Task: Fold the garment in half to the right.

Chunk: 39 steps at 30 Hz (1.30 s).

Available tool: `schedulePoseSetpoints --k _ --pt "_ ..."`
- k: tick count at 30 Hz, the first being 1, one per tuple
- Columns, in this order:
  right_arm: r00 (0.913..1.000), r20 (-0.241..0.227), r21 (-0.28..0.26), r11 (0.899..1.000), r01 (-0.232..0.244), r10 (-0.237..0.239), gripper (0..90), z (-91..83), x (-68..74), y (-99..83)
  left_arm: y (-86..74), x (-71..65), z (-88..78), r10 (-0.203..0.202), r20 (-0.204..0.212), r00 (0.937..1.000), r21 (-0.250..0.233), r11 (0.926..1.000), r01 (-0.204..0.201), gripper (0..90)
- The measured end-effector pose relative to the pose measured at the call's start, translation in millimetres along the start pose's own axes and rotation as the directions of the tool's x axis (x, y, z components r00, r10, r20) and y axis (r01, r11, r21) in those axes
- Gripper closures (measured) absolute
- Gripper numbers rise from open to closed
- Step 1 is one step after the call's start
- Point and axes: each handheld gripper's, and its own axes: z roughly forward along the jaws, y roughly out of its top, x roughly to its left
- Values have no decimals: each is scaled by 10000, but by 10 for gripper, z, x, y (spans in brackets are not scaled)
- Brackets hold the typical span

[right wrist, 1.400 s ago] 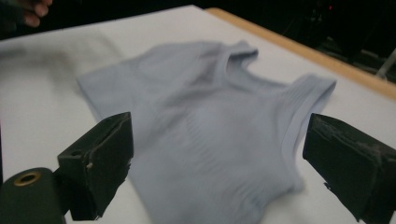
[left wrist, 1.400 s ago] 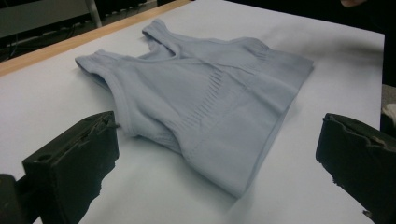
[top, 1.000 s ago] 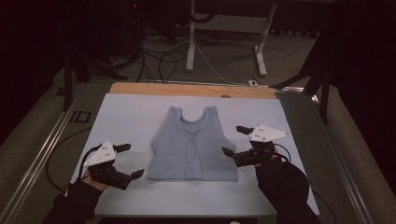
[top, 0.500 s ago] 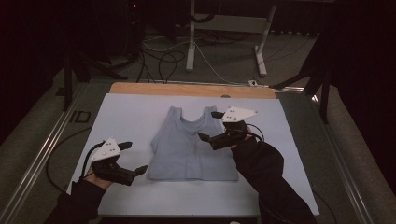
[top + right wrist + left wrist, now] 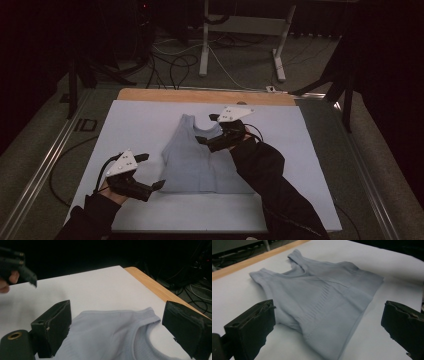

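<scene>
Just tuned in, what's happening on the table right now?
A person is working on a pale grey vest lying flat on the white table cover. The right hand-held gripper is open over the vest's neckline and shoulder straps, not gripping yet. The left hand-held gripper is open beside the bottom left corner of the vest, off the fabric.

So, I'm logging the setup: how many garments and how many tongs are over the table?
Grey tank top: 1
Tongs: 2, left tongs and right tongs, both open
Total: 3
</scene>
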Motion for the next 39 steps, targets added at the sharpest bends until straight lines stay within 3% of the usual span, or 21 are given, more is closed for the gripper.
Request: schedulePoseSetpoints --k 10,15,21,24,27,32,35,39 --pt "9998 -64 68 9998 -189 190 88 377 -131 65 -86 -9 191 -171 -98 9998 341 9993 174 5" --pt "9998 -21 276 9994 -214 215 88 549 -206 17 -177 9 277 -208 -198 9996 803 9965 223 5" --pt "9996 58 546 9981 -296 293 89 707 -278 -21 -275 45 377 -643 -37 9979 1484 9868 641 5" --pt "9993 12 601 9975 -372 372 89 757 -290 -40 -312 41 431 -482 0 9988 1991 9788 472 5" --pt "9992 -39 618 9973 -386 389 89 789 -289 -55 -350 54 472 -707 -36 9975 2161 9739 698 7" --pt "9990 -6 719 9964 -439 441 89 824 -279 -65 -354 67 519 -759 -444 9961 2491 9648 846 29" --pt "9992 -52 728 9966 -388 392 89 846 -293 -79 -364 54 549 -710 -519 9961 2708 9591 825 81" --pt "9990 -27 785 9959 -451 454 89 871 -287 -93 -391 34 594 -776 -563 9954 3152 9446 915 184"
